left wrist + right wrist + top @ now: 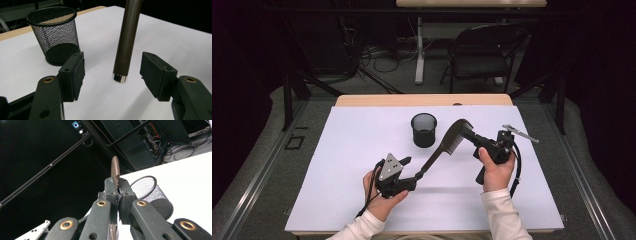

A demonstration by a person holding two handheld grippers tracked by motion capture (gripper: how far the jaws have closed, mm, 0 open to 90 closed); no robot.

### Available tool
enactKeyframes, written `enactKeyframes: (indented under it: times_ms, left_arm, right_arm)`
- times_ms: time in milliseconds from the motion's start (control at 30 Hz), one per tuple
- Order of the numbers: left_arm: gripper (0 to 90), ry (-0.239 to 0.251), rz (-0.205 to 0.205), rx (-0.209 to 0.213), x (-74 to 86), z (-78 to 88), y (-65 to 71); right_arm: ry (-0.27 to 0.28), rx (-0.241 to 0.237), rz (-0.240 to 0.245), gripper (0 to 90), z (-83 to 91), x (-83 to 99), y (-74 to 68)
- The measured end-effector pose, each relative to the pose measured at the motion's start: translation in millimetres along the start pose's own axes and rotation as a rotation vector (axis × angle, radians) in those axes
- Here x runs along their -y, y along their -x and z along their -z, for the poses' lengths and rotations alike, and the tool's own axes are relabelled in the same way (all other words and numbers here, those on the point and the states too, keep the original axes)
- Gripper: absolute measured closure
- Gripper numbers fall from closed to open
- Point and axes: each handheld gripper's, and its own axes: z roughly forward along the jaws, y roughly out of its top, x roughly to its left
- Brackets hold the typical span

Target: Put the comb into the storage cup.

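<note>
A dark brown comb (pixel 447 145) hangs slanted above the white table sheet (pixel 352 150), toothed end up and to the right. My right gripper (pixel 469 134) is shut on that toothed end, and in the right gripper view the comb's spine (pixel 115 168) rises from between the closed jaws of the right gripper (pixel 119 185). My left gripper (pixel 413 168) stands open at the comb's lower handle tip. In the left gripper view the handle (pixel 126 37) hangs between the pads (pixel 75 72) with a gap on each side. A black mesh cup (pixel 424 130) stands upright just behind the comb.
The mesh cup (pixel 56 37) stands close to the left jaw, and the same cup (pixel 150 192) lies just beyond the right gripper's jaws. The table's wooden far edge (pixel 422 100) lies behind it. A black folding chair (pixel 482 55) and floor cables stand beyond the table.
</note>
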Motion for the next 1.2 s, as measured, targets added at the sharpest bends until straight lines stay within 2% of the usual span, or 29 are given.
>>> enactKeyframes:
  times_ms: [100, 267, 367, 467, 533, 600, 800, 967, 1067, 1200]
  left_arm:
    - [36.9, -0.008, -0.007, 0.004, 0.0, -1.8, -2.1]
    - [36.9, -0.004, -0.012, -0.021, -1.2, -0.5, -6.0]
    - [36.6, -0.014, -0.002, -0.04, -1.7, 0.7, -10.3]
    - [36.0, -0.021, 0.026, -0.038, -2.0, 0.8, -16.5]
    - [34.1, -0.018, 0.027, -0.05, -2.3, 1.4, -19.8]
    - [32.7, -0.014, 0.04, -0.044, -3.5, 3.1, -24.0]
    - [24.5, 0.008, 0.08, -0.048, -6.3, 7.8, -37.5]
    - [22.0, 0.016, 0.11, -0.081, -7.2, 12.2, -47.9]
    - [21.8, 0.019, 0.122, -0.114, -8.1, 14.8, -52.7]
    - [19.3, 0.033, 0.162, -0.141, -8.6, 20.0, -60.3]
  right_arm:
    - [0.009, 0.002, 0.005, 88.3, 2.0, -1.5, 1.1]
    - [0.019, 0.018, 0.021, 88.3, 5.0, -3.8, 1.7]
    - [0.028, 0.024, 0.025, 88.3, 7.3, -5.5, 2.0]
    - [0.039, 0.027, 0.031, 88.3, 9.3, -7.4, 2.5]
    - [0.048, 0.028, 0.032, 88.3, 10.9, -8.5, 2.5]
    - [0.053, 0.031, 0.036, 88.3, 12.2, -9.6, 2.7]
    - [0.074, 0.043, 0.054, 88.3, 15.8, -12.1, 4.3]
    - [0.09, 0.051, 0.08, 88.3, 17.1, -12.8, 3.8]
    - [0.092, 0.054, 0.096, 88.3, 17.4, -12.8, 3.2]
    - [0.098, 0.066, 0.124, 88.3, 17.5, -12.7, 2.4]
